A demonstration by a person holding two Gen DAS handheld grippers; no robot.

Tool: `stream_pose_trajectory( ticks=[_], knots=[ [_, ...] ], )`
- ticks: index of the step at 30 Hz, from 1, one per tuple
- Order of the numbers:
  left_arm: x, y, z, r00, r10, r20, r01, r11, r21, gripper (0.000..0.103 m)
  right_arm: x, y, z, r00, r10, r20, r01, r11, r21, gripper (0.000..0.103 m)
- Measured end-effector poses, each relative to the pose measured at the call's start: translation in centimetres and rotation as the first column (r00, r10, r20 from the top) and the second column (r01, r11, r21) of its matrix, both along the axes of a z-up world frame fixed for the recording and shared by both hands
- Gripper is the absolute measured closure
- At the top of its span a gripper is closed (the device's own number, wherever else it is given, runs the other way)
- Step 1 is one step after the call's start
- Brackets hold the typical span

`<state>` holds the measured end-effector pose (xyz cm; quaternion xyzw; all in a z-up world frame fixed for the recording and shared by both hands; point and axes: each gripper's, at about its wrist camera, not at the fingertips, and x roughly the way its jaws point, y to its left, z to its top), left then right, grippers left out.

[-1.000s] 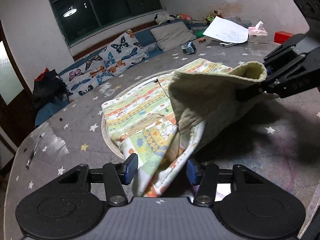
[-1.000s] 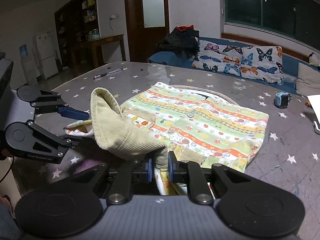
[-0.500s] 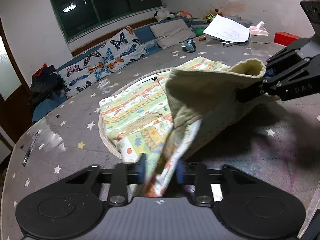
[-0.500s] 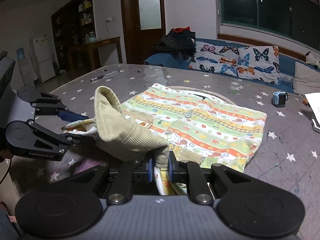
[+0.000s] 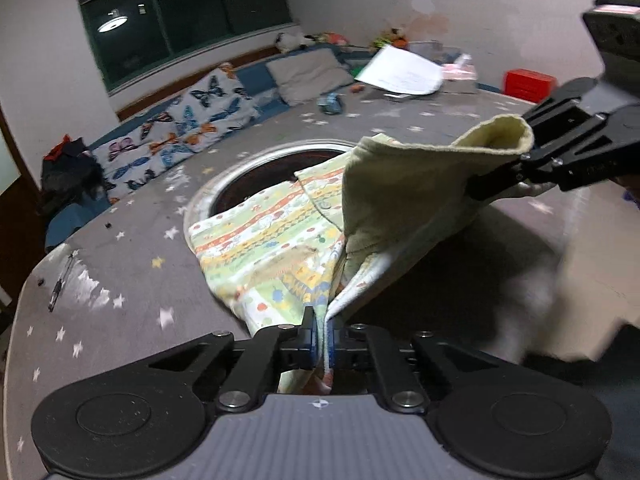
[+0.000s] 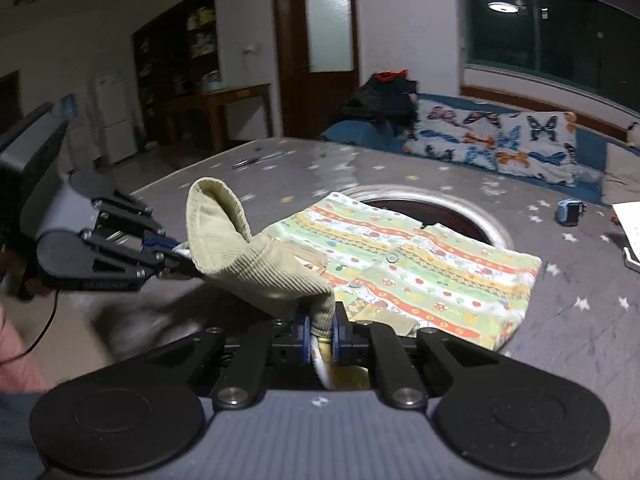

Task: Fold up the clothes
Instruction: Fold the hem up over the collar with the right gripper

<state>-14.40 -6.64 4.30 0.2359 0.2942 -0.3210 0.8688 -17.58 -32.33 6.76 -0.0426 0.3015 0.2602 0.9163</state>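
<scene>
Two grippers hold one garment off the star-print table (image 5: 132,264) as I watch from both wrists. My left gripper (image 5: 322,334) has its blue pads pressed nearly together on a thin edge of the patterned shirt (image 5: 276,236); my right gripper (image 6: 320,330) is clamped on a thicker bunch of the shirt's khaki corduroy side (image 6: 264,268). Between the two claws the cloth is raised in a curled, tent-like fold, lining outward, near the table's front edge.

My left view alone shows the white paper (image 5: 400,72) and red box (image 5: 528,82) at the far side, and a pen (image 5: 60,284) by the left rim. My right view alone shows the wooden door (image 6: 316,40) and the white fridge (image 6: 110,116) beyond the table; the shirt's far hem lies flat there, partly covering a round opening (image 6: 436,208) in the tabletop. Both views catch the butterfly cushions (image 6: 496,144).

In the right view, the shirt's long axis runs from the lifted corner at lower left toward the flat corner at right, stripes following that line.
</scene>
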Motion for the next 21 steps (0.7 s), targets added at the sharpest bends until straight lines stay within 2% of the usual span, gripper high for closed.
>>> stream_pose_trajectory(
  ticks=[3,5,8,15,19,21],
  knots=[
    [-2.3,0.7,0.5,0.999,-0.023,-0.024,0.024,0.999,0.022,0.098,-2.9,0.4,0.8,0.998,0.037,-0.048,-0.036,0.999,0.021,0.094],
    [-2.2,0.8,0.6,0.998,-0.022,-0.053,0.023,1.0,0.016,0.098,-3.7,0.7,1.1,0.997,0.052,-0.064,-0.052,0.999,0.009,0.094],
    [-0.1,0.8,1.3,0.997,0.002,-0.082,-0.004,1.0,-0.024,0.098,-2.9,0.5,1.7,0.996,0.05,-0.068,-0.05,0.999,0.007,0.094],
    [9.0,-1.4,3.0,0.992,0.046,-0.114,-0.06,0.991,-0.116,0.098,5.2,-1.5,3.6,0.996,-0.018,-0.084,0.019,1.0,0.017,0.094],
    [15.1,-3.4,1.6,0.983,0.107,-0.152,-0.125,0.986,-0.114,0.098,11.7,-2.6,3.0,0.989,-0.07,-0.133,0.073,0.997,0.018,0.094],
    [17.6,-4.0,-0.1,0.969,0.14,-0.205,-0.164,0.981,-0.104,0.097,14.7,-2.8,1.8,0.981,-0.102,-0.163,0.105,0.994,0.012,0.094]
  ],
)
